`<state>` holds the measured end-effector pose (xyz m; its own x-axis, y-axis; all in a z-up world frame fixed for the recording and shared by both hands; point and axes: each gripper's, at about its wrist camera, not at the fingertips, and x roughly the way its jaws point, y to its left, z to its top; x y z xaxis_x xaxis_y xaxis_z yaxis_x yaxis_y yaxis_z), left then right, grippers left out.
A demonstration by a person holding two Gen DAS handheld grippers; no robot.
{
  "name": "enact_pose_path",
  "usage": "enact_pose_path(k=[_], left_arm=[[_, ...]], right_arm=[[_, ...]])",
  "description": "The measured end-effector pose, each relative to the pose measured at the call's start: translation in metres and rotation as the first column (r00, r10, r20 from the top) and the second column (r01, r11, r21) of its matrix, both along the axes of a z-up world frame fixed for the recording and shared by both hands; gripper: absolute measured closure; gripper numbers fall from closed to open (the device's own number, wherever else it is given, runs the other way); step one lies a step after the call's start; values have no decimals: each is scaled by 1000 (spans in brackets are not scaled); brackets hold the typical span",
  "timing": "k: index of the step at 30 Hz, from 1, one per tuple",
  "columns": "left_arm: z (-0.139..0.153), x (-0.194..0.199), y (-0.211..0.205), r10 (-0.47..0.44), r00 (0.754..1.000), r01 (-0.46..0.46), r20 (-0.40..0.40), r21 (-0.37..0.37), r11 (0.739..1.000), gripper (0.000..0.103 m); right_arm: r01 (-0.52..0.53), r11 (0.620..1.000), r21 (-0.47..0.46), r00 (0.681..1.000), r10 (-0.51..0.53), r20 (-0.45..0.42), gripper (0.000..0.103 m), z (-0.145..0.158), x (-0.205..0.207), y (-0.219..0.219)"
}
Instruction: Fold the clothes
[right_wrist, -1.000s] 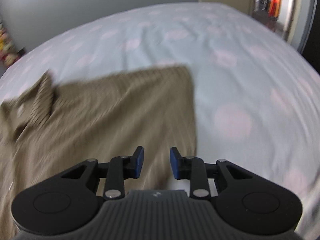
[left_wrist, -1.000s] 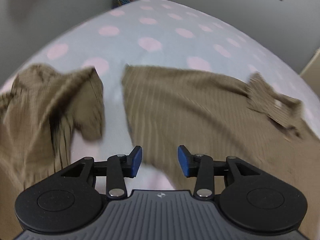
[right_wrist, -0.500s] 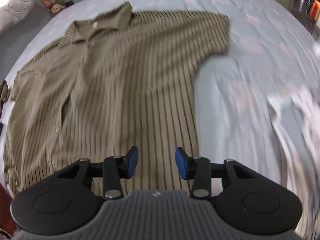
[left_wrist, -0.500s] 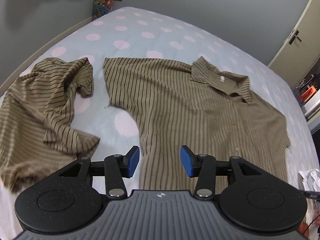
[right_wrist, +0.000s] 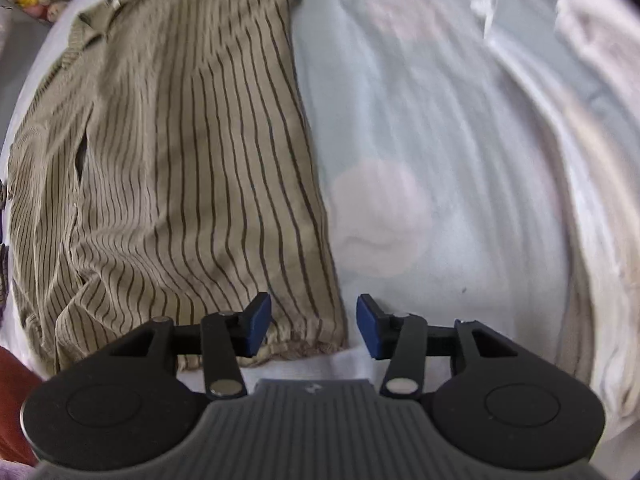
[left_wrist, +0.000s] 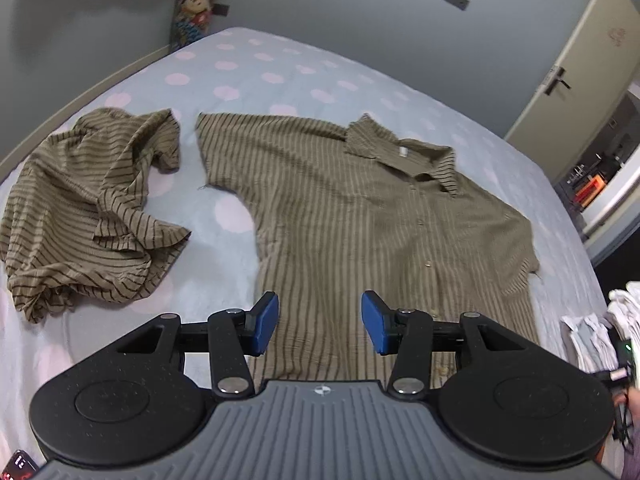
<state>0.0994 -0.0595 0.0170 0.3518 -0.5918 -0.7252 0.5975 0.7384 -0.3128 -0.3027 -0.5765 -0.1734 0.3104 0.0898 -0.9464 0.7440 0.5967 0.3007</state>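
The striped collared shirt (left_wrist: pixel 360 216) lies spread flat on the polka-dot bed (left_wrist: pixel 280 64); a second, crumpled striped shirt (left_wrist: pixel 88 208) sits just beside it. Left tongs (left_wrist: pixel 319 322) hover half-open and empty above the hem; right tongs (right_wrist: pixel 313 326) are opening over the shirt's bottom corner, gripping nothing.

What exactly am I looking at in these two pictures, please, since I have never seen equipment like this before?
Each picture comes from a camera mounted on a hand-held gripper, looking forward along its two blue-padded fingers. A person holds one gripper per hand. The left gripper stands open above a striped collared shirt spread flat on a polka-dot bed sheet. A second, crumpled striped garment lies beside it. The right gripper, its jaws opening, hovers over the shirt's bottom hem, with white clothing alongside. Neither gripper holds anything.
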Motion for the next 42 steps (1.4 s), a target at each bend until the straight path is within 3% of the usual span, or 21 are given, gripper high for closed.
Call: enact_pose_path(k=[2, 3, 4, 5, 9, 13, 17, 20, 21, 23, 27, 30, 32, 37, 40, 42], left_arm=[[5, -8, 0, -14, 1000, 15, 18, -13, 1000, 59], [8, -12, 0, -22, 999, 22, 24, -22, 1000, 59], [9, -15, 0, -30, 999, 31, 27, -33, 999, 59], [9, -18, -1, -39, 999, 40, 28, -40, 998, 59], [8, -25, -5, -73, 997, 74, 35, -41, 996, 59], [4, -24, -12, -97, 994, 98, 40, -15, 995, 59], [-1, -21, -19, -122, 992, 121, 37, 20, 992, 59], [-6, -18, -24, -150, 988, 149, 26, 50, 988, 59], [-8, -17, -26, -159, 987, 157, 24, 68, 985, 59], [-13, -15, -31, -176, 984, 173, 20, 104, 979, 58], [-25, -11, -42, -198, 980, 196, -6, 168, 966, 58], [-32, -7, -48, -188, 982, 191, -35, 190, 963, 58], [-34, -4, -52, -164, 985, 172, -59, 198, 965, 58], [-27, -6, -57, -95, 993, 110, -68, 264, 958, 58], [-17, -10, -54, -32, 996, 51, -78, 262, 964, 58], [-12, -11, -54, 9, 996, 16, -93, 256, 967, 59]], right_arm=[[-9, 1000, 14, 1000, 10, -30, 52, -7, 3, 0], [-16, 1000, 13, 999, 16, -48, 58, -11, 5, 0], [-23, 1000, 11, 998, 24, -63, 69, -14, 6, 1], [-30, 1000, 8, 997, 30, -67, 89, -16, 5, 2], [0, 1000, 7, 1000, 0, -25, 96, -9, -6, 4], [-88, 996, -26, 992, 86, -91, 97, -1, -13, 14], [-81, 995, -52, 991, 75, -106, 96, 3, -19, 15], [-126, 985, -117, 982, 108, -155, 86, 8, -10, 20], [-142, 980, -138, 978, 118, -172, 73, 10, -7, 22], [-170, 963, -207, 975, 134, -180, 69, 23, 1, 25], [-98, 956, -276, 992, 116, 48, 67, 70, 22, 34], [-18, 966, -259, 959, 90, 269, 54, 92, 41, 50], [-10, 969, -246, 927, 102, 362, 54, 92, 56, 67], [-88, 955, -282, 911, 192, 366, 54, 59, 91, 82], [-97, 972, -216, 898, 179, 402, 53, 44, 83, 66], [-96, 976, -196, 893, 171, 415, 46, 40, 84, 57]])
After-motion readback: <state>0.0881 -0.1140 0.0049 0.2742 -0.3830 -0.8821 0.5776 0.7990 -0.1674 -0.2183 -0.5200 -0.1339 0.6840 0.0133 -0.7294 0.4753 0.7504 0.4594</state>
